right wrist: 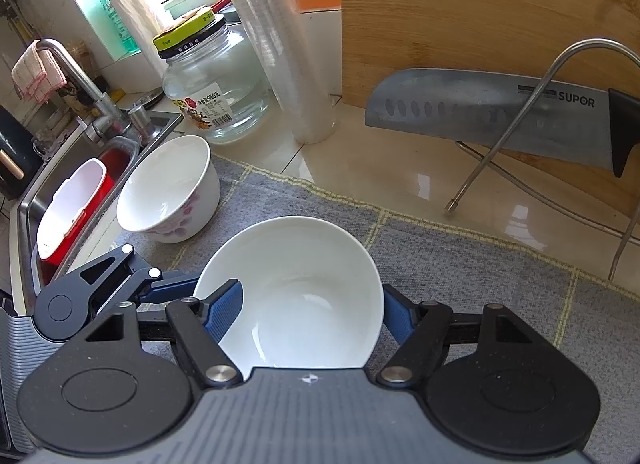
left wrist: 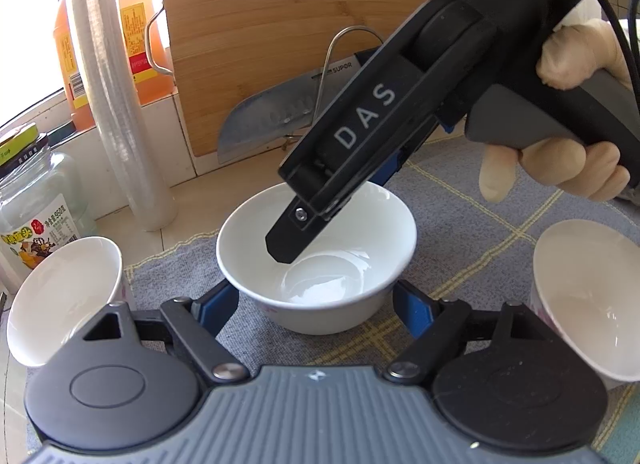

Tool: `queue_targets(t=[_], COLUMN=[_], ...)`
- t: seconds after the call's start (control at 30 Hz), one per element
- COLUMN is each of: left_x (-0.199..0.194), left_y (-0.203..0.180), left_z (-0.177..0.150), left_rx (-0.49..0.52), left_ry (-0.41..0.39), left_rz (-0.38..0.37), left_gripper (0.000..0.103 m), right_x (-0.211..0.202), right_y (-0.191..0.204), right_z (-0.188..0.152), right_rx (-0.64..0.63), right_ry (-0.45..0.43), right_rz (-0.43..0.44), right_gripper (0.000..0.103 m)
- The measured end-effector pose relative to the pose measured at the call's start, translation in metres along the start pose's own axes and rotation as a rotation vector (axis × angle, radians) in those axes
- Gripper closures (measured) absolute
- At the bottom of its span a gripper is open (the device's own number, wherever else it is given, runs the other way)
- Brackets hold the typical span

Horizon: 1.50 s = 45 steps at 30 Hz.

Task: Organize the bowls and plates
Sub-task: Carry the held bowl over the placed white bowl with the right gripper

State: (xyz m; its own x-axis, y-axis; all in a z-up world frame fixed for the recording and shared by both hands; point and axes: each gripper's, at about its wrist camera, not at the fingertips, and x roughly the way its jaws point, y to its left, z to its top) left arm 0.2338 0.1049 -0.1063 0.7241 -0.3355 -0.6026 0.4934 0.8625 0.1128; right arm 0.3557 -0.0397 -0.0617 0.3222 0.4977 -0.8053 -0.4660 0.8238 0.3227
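Note:
A plain white bowl (left wrist: 316, 260) stands on the grey checked cloth (left wrist: 460, 203) in the middle of the left wrist view. My left gripper (left wrist: 316, 304) is open, its blue fingers wide on either side of the bowl's base. My right gripper (left wrist: 296, 248) reaches down from the upper right, one finger inside the bowl, the other behind the rim. In the right wrist view the same bowl (right wrist: 296, 288) sits between the open right gripper's (right wrist: 312, 308) blue fingers, the left finger (right wrist: 224, 312) inside the rim. Two more white bowls stand at left (left wrist: 64, 300) and right (left wrist: 592, 300).
A flowered bowl (right wrist: 168, 191) stands near the sink (right wrist: 80, 199). A glass jar (right wrist: 212, 83), a plastic-wrap roll (right wrist: 276, 43), an orange bottle (left wrist: 132, 43), a bamboo cutting board (right wrist: 480, 23) and a cleaver (right wrist: 492, 115) in a wire rack (right wrist: 500, 143) line the back of the counter.

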Motion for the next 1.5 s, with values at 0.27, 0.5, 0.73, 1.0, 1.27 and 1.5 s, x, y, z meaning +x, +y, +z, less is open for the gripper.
queue_targets(t=[0.27,0.5,0.73,1.0,1.27,1.5], left_x=[0.000,-0.005,-0.020,-0.050,-0.072,-0.088], left_y=[0.001,-0.001,-0.005,-0.013,-0.031,-0.051], left_z=[0.000,0.004,0.013,0.024,0.028,0.029], left_rx=[-0.007,-0.011,0.000,-0.007,0.029,0.037], left_ry=[0.008,0.015,0.027,0.018,-0.016,-0.033], left_rz=[-0.006,-0.003,0.004,-0.008,-0.011,-0.011], left_gripper=[0.019,0.019,0.019,0.019,0.019,0.019], right_x=[-0.002,-0.009,-0.025,-0.052,-0.079,-0.101], right_y=[0.002,0.007,0.017,0.030,0.036,0.039], right_z=[0.000,-0.001,-0.003,-0.011,-0.029,-0.046], right_rx=[0.000,-0.008,-0.025,-0.046,-0.046,-0.067], right_ry=[-0.003,-0.015,-0.033,-0.053,-0.087,-0.110], right_rz=[0.003,-0.003,0.000,-0.013,-0.017,-0.024], right_gripper=[0.027,0.027,0.027,0.026,0.026,0.026])
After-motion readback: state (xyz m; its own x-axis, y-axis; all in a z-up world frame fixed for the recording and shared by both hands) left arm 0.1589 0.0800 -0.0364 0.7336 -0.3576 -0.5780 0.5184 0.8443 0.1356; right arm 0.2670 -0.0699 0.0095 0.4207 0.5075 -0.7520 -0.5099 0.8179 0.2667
